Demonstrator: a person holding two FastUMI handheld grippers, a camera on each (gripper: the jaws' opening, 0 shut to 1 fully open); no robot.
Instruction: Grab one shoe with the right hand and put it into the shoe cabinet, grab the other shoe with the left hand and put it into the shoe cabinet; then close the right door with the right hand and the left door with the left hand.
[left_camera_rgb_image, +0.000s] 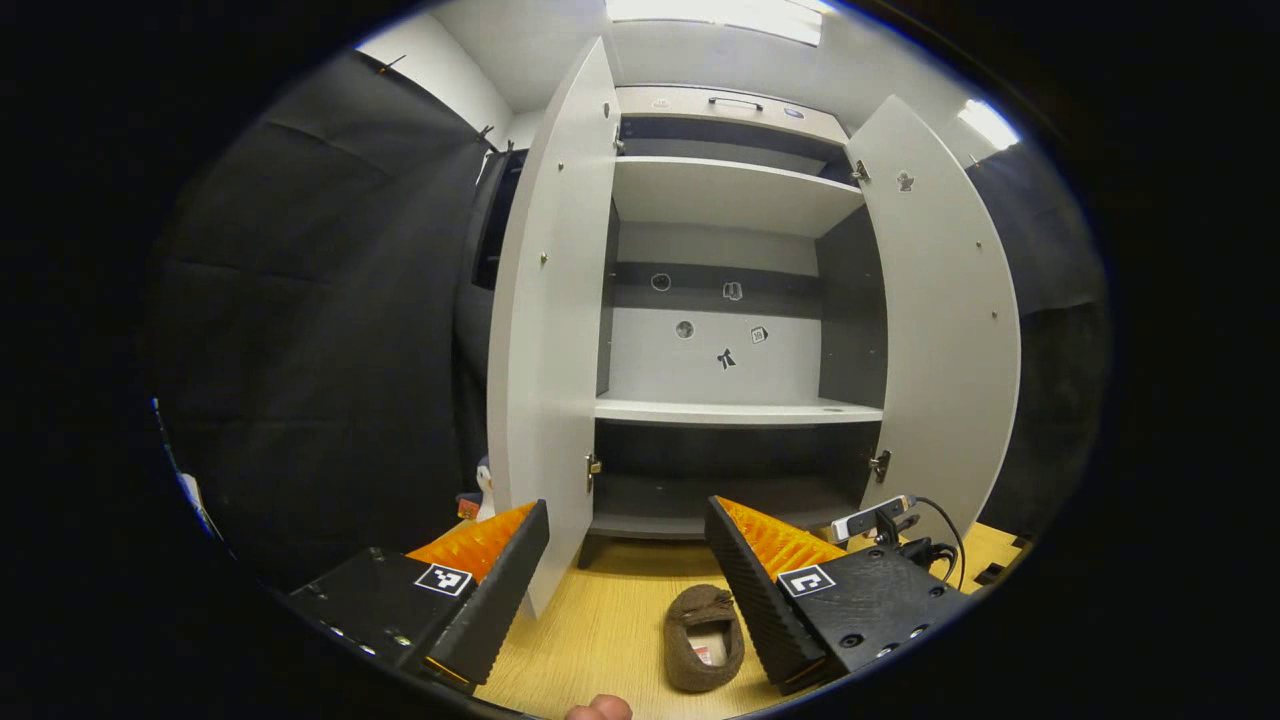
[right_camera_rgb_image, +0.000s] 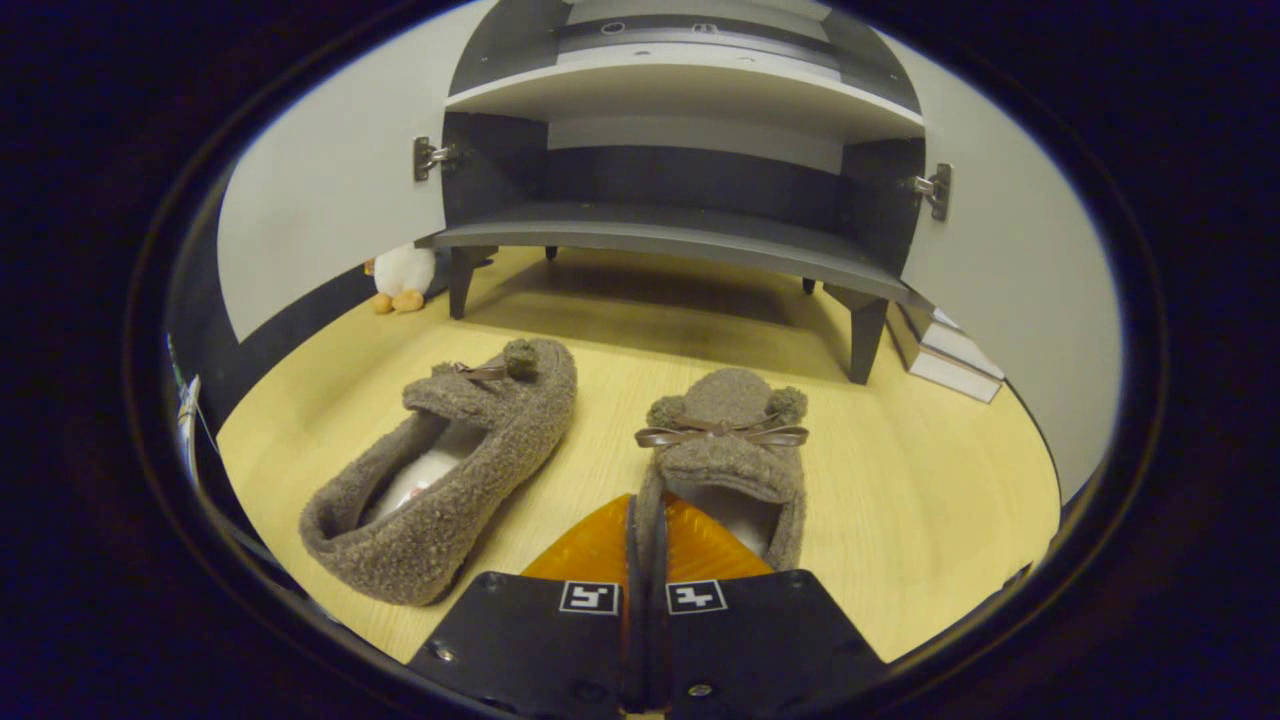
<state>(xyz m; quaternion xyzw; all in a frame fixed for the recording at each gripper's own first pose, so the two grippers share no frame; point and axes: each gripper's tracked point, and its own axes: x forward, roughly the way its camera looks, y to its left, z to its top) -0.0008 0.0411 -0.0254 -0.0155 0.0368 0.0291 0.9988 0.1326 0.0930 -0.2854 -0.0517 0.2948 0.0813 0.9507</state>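
Shoe cabinet (left_camera_rgb_image: 735, 300) stood with both doors swung wide, left door (left_camera_rgb_image: 550, 330) and right door (left_camera_rgb_image: 940, 320) flanking bare pale shelves (left_camera_rgb_image: 735, 410); nothing on the shelves or on the dark bottom shelf (right_camera_rgb_image: 680, 240), only small stickers on the back panel (left_camera_rgb_image: 720, 345); raised on short dark legs (right_camera_rgb_image: 865, 340) above the light wooden floor (right_camera_rgb_image: 900, 480).

Two fuzzy brown slippers on the floor in front of the cabinet, both outside it; left slipper (right_camera_rgb_image: 450, 470) angled with its toe toward the cabinet, pale lining visible inside, small bow and pompom at the toe; right slipper (right_camera_rgb_image: 725, 450) pointing straight at the cabinet, thin brown ribbon bow across the top, two round ears at the toe.

Right hand-held gripper (right_camera_rgb_image: 645, 540) clenched on the left side wall of the right slipper near the heel, one finger inside the opening and one outside, the slipper resting on the floor; left hand-held gripper (left_camera_rgb_image: 625, 560) released, fingers spread wide, held well above the floor with one slipper (left_camera_rgb_image: 705, 640) seen below between them.

Open floor between slippers and cabinet base; stuffed toy (right_camera_rgb_image: 403, 275) by the left door; stacked pale boards (right_camera_rgb_image: 945, 355) beside the right legs; small camera on a stand with cable (left_camera_rgb_image: 880, 520) near the right door's lower edge.
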